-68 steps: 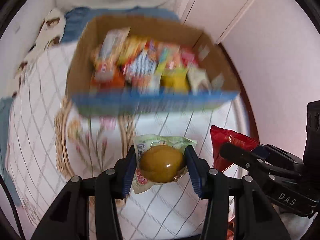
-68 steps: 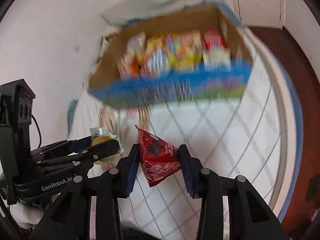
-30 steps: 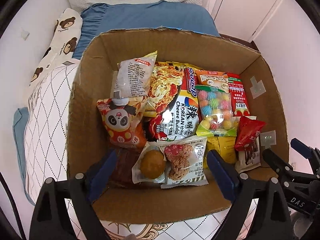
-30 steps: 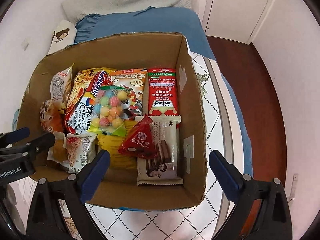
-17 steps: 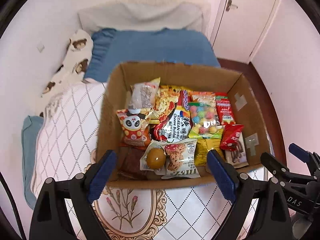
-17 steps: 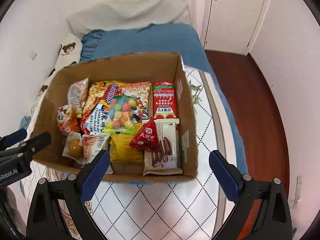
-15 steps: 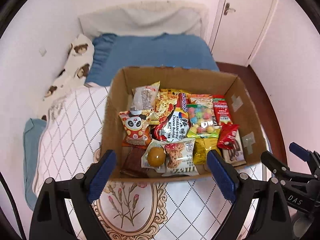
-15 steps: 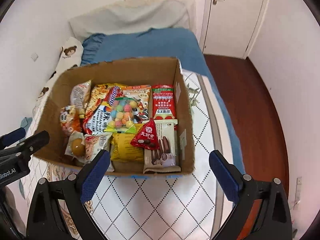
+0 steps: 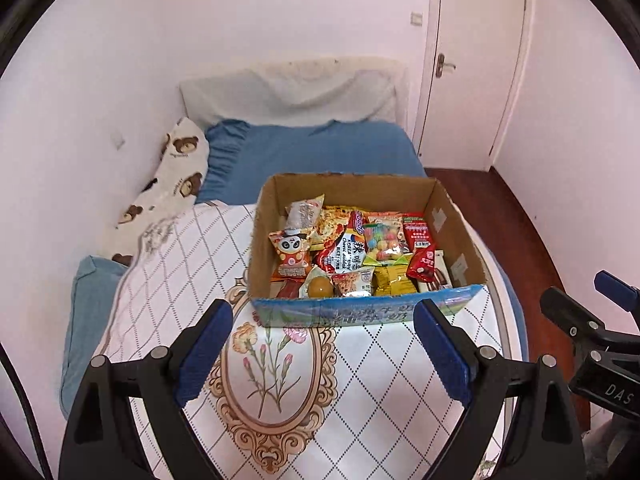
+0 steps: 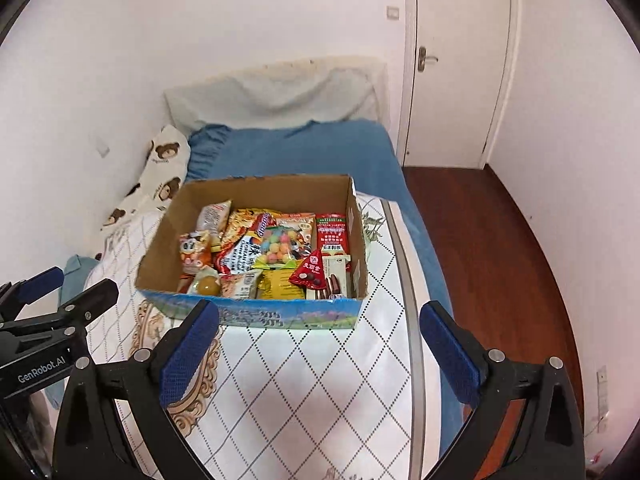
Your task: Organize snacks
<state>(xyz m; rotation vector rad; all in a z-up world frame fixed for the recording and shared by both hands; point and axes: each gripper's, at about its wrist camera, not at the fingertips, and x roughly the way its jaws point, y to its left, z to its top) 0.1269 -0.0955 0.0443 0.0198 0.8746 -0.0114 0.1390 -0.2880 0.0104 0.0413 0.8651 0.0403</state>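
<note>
Since a second ago both tongs have drawn back from over the cardboard box (image 9: 456,236), which now sits whole and smaller in view on the quilted bedspread (image 9: 360,380), with the room's white door (image 9: 476,60) and walls come into sight. Before that, each pair pinched a packet; both packets now lie inside the box among the other snacks. The left tongs (image 9: 323,350) hang level above the bedspread with blue-padded jaws spread wide and nothing between them; the right tongs (image 10: 318,350) hold the same pose beside them, likewise spread and empty, each visible at the edge of the other's view. The bed's blue sheet (image 10: 304,152) is smooth, the bedspread white with a diamond grid and a gilt floral oval, a bear-print pillow (image 9: 176,176) against the wall. The box is plain brown card with a blue printed front face, packed with glossy wrappers. The red triangular packet (image 10: 310,272) rests near the front right on a chocolate wafer pack; the clear-wrapped round golden egg (image 9: 320,287) lies at the front left.
</note>
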